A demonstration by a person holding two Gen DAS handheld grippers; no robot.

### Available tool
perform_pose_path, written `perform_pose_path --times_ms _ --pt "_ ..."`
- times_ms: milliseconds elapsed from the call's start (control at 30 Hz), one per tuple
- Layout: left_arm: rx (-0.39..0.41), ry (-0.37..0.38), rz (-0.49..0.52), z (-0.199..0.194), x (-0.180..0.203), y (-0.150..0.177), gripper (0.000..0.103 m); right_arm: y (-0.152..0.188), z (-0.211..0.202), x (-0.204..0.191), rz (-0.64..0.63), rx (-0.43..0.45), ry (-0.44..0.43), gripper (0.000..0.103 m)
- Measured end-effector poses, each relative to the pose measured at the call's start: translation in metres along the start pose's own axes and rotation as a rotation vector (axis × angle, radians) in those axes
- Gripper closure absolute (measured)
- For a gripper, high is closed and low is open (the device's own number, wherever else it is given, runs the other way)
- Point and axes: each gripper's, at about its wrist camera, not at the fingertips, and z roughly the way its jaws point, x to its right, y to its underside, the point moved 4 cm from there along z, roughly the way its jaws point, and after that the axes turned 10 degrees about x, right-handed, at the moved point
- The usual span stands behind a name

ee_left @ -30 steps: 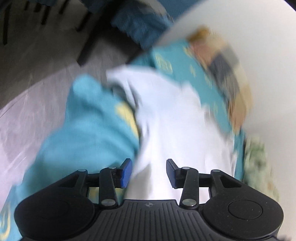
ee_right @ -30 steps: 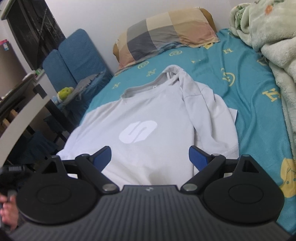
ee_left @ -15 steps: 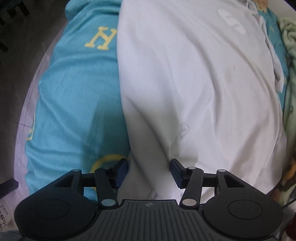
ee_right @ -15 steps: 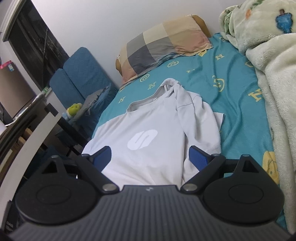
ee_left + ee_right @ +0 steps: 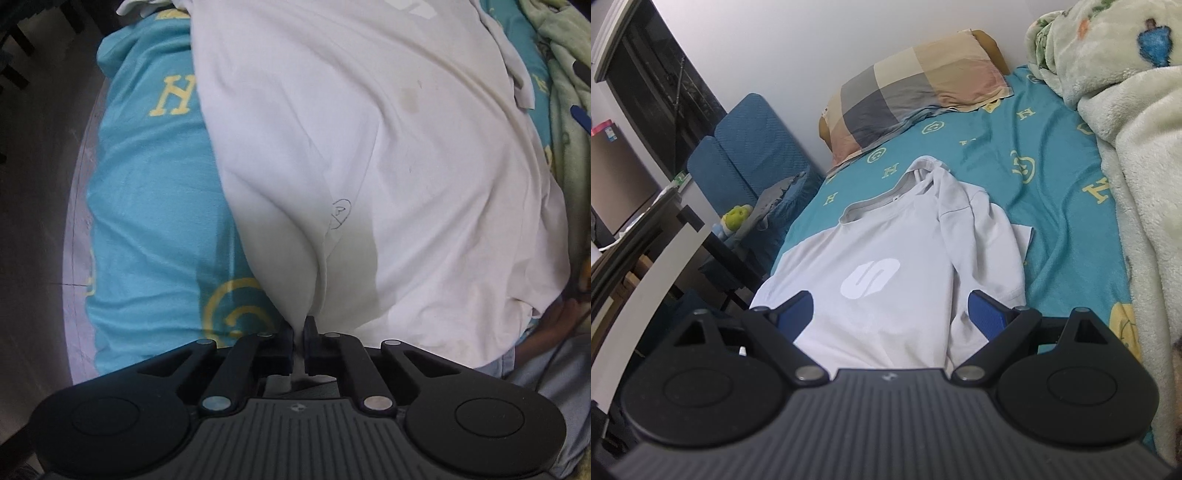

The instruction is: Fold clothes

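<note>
White T-shirt (image 5: 886,266) with a pale logo lies front-up on the teal bed sheet (image 5: 1063,206), hem corner pinched up.

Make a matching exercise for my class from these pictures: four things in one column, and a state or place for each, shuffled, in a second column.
Things
1. left gripper
2. right gripper
3. checked pillow
4. white T-shirt

States or places
A. at the head of the bed, by the wall
B. jaws wide apart, nothing between them
C. spread on the teal sheet, one sleeve folded in
D. closed on a pinch of white cloth

Pairs: 1-D, 2-B, 3-A, 4-C
</note>
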Motion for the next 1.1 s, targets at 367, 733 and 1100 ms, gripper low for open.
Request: perform_pose_path --times_ms 367,733,1100 --pt "-0.029 -0.095 0.012 0.004 -0.006 0.008 0.095 -0.008 -0.002 0.022 0.067 0.026 0.066 0.011" --pt "0.285 0.001 0.033 -0.051 0.046 -0.004 0.054 -0.022 0.012 0.051 0.14 0.053 0.141 0.022" --pt "0.568 0.184 -0.065 0.002 0.118 -0.067 0.047 -0.015 0.044 0.062 0.043 -0.015 0.18 0.024"
